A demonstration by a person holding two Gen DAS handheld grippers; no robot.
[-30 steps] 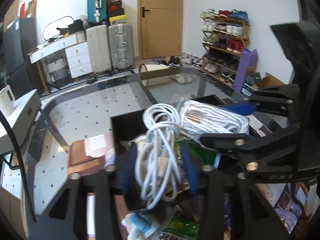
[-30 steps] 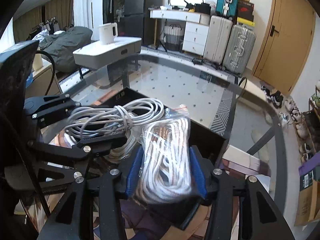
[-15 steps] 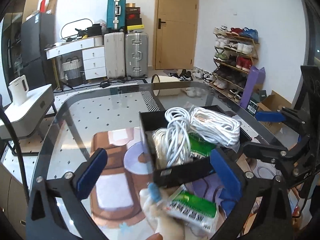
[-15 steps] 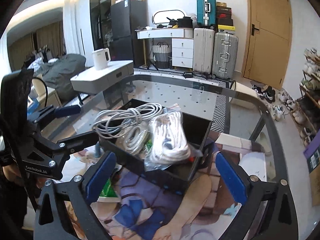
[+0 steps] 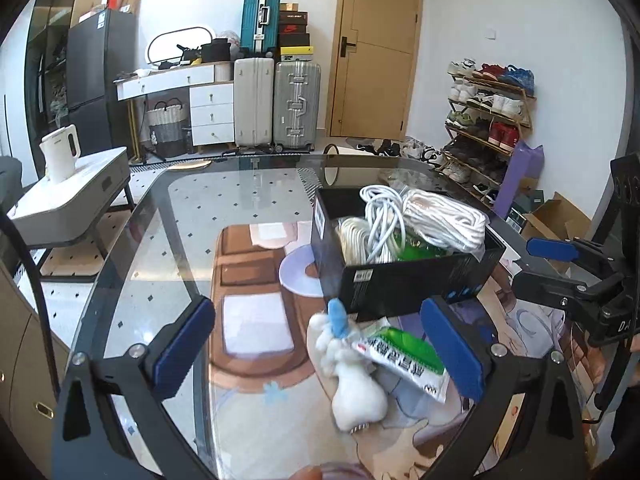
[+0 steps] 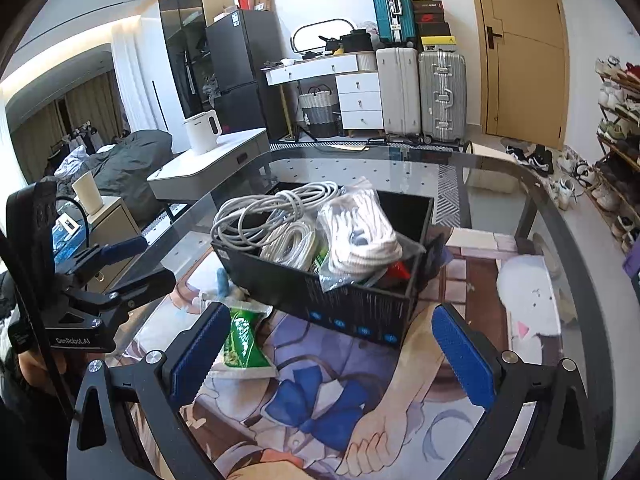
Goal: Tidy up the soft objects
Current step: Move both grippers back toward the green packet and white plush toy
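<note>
Left wrist: left tool (image 5: 320, 344) wide open, angled down over table.

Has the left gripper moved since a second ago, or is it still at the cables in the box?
Yes. The left gripper has pulled back from the black box; its jaws have just been opening and hold nothing. The cable coils lie in the box.

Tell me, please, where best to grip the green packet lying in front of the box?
Probably across the green packet's short width at its middle, coming from above with the left gripper, already open. It lies flat, partly on the white plush, and the box stands close behind it, so its far end is crowded.
</note>
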